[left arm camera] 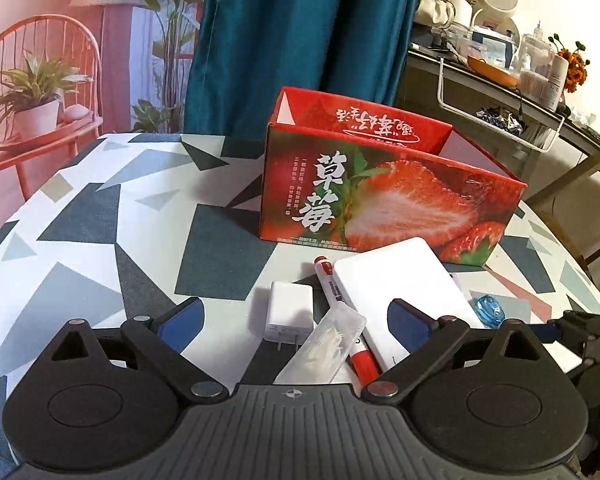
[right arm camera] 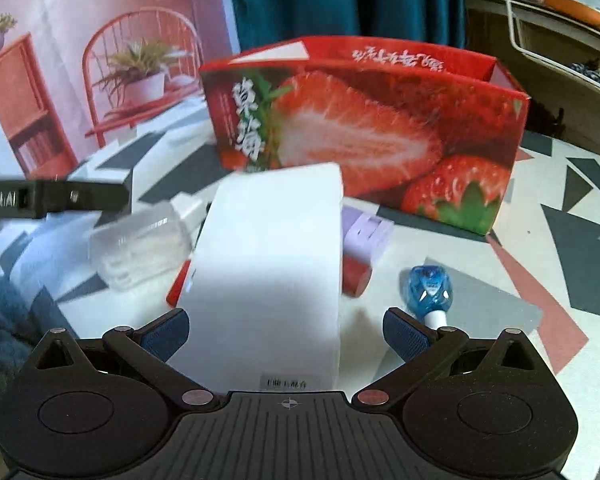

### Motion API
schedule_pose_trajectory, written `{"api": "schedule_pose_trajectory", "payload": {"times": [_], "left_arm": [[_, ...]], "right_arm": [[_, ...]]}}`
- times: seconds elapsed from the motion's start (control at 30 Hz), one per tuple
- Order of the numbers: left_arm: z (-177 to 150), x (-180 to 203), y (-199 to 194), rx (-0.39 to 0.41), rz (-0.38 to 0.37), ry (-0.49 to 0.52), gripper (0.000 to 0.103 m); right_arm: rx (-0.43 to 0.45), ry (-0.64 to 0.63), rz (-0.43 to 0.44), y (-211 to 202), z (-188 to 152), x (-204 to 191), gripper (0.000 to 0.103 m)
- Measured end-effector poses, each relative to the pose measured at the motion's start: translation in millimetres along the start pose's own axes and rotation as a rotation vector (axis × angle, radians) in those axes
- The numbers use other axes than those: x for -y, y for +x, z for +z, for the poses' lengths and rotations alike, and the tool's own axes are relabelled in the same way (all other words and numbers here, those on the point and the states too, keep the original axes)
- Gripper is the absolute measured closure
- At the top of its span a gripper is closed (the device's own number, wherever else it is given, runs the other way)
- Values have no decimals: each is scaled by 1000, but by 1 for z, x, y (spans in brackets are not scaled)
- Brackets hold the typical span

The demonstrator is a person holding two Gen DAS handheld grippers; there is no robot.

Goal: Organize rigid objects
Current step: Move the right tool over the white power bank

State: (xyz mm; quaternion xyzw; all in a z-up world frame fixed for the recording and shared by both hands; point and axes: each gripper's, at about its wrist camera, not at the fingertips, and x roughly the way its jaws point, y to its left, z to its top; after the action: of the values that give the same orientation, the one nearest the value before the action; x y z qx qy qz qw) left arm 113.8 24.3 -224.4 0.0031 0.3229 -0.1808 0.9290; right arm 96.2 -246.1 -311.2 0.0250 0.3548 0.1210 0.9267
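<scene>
An open red strawberry box (left arm camera: 384, 196) (right arm camera: 364, 136) stands on the patterned table. In front of it lie a white power bank (left arm camera: 396, 292) (right arm camera: 268, 264), a red-and-white marker (left arm camera: 340, 312), a white charger plug (left arm camera: 290, 312), a clear plastic case (left arm camera: 324, 348) (right arm camera: 140, 248), a purple adapter (right arm camera: 366, 236) and a blue gem-like piece (left arm camera: 488, 310) (right arm camera: 430, 284). My left gripper (left arm camera: 294, 324) is open, its jaws around the plug, case and marker. My right gripper (right arm camera: 286, 334) is open, with the power bank between its jaws, untouched.
The table (left arm camera: 140, 220) has a grey, blue and white geometric cloth. A teal curtain (left arm camera: 300, 40) hangs behind. A cluttered desk (left arm camera: 500, 76) stands at the right. The right gripper's body shows at the edge of the left wrist view (left arm camera: 592, 340).
</scene>
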Motion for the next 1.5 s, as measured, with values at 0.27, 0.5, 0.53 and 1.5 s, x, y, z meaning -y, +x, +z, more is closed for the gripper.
{"api": "schedule_pose_trajectory", "payload": {"times": [0.27, 0.5, 0.53, 1.5], "left_arm": [[0, -1, 0, 0, 7, -11, 4], [0, 1, 0, 1, 5, -10, 5], [-1, 1, 0, 1, 4, -9, 5], [60, 18, 85, -159, -181, -38, 49]], "right_arm": [[-40, -17, -21, -7, -2, 5, 0], [-120, -99, -2, -9, -17, -3, 0], [-129, -113, -4, -6, -18, -5, 0], [-43, -260, -37, 12, -7, 0, 6]]}}
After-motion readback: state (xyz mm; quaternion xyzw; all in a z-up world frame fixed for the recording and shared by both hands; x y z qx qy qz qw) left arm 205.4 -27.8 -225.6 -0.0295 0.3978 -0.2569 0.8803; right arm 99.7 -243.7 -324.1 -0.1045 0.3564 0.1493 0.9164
